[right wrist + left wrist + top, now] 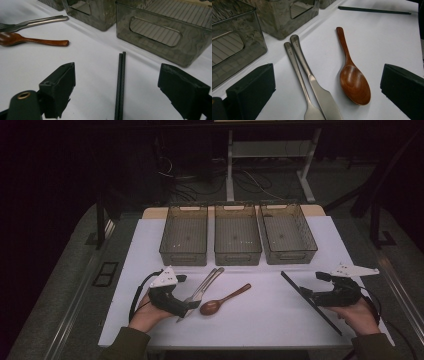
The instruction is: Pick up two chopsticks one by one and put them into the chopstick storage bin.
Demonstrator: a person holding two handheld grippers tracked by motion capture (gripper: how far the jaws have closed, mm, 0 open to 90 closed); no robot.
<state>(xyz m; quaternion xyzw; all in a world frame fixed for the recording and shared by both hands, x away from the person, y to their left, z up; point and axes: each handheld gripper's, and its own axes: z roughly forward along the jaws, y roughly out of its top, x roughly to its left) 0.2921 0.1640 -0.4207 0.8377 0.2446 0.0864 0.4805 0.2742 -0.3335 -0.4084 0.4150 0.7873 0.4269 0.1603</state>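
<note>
A white table [280,320] is carrying three grey bins [237,240], a fork [196,292], a knife [207,282], a wooden spoon [220,301] and black chopsticks [310,302].

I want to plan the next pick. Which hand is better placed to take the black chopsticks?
Right. The chopsticks lie between the open fingers of the right gripper. The left gripper is over the fork, knife and wooden spoon.

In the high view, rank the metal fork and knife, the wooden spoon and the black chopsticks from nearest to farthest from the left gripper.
1. Metal fork and knife: lying side by side right at the left gripper, too close together to separate.
2. Wooden spoon: just right of the metal pair.
3. Black chopsticks: far across the white mat, by the right gripper.
</note>
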